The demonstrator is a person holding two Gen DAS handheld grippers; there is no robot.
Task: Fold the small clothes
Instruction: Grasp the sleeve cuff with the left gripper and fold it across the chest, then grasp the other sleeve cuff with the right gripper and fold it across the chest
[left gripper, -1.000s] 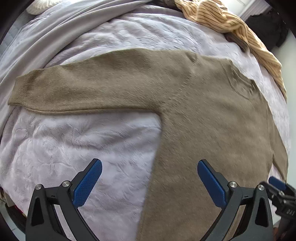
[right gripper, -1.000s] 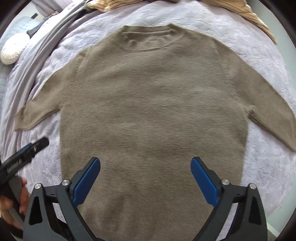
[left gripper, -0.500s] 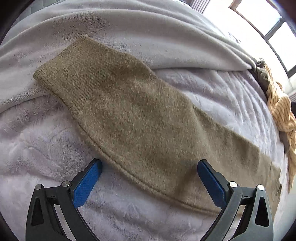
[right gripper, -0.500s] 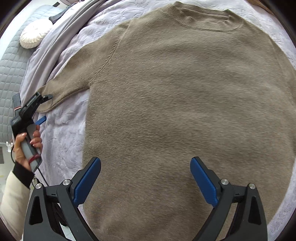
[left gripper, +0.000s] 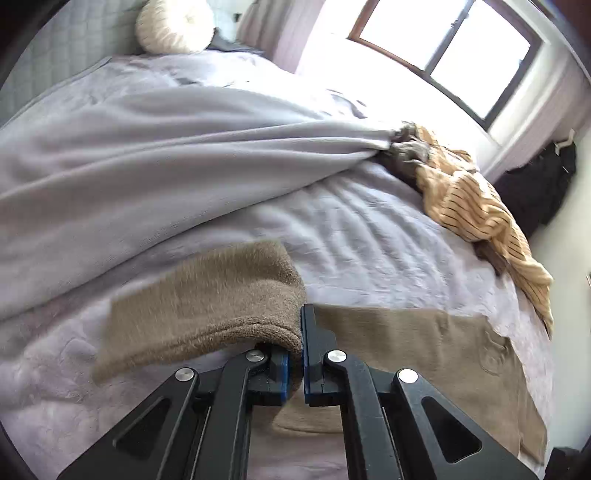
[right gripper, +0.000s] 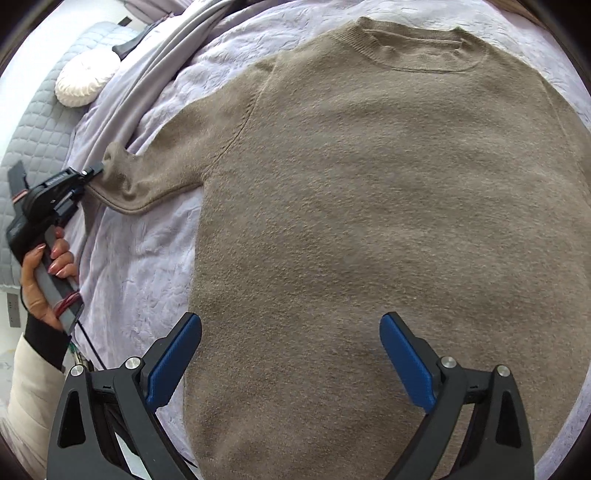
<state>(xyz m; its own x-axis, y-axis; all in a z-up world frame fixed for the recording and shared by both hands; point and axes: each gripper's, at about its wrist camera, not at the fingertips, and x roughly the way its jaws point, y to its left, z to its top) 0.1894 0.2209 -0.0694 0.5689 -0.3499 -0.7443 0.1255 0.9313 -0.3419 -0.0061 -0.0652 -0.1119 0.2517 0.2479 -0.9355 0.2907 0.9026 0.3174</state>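
Left wrist: sweater cuff [left gripper: 258,295] inside gripper [left gripper: 294,354]

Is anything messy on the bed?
Yes. A striped garment lies crumpled at the bed's far edge, and the blanket is bunched in folds. The sweater lies flat, except its cuff pinched by the left gripper.

sweaters: 1 brown sweater [right gripper: 369,221] | grippers: 2, left gripper [left gripper: 294,354], right gripper [right gripper: 291,354] | round cushions: 1 white cushion [left gripper: 173,26] | striped garments: 1 [left gripper: 476,210]

L wrist cam: low, close, facing window [left gripper: 443,55]. R wrist cam: steep down, close. Both see sweater [right gripper: 369,221].
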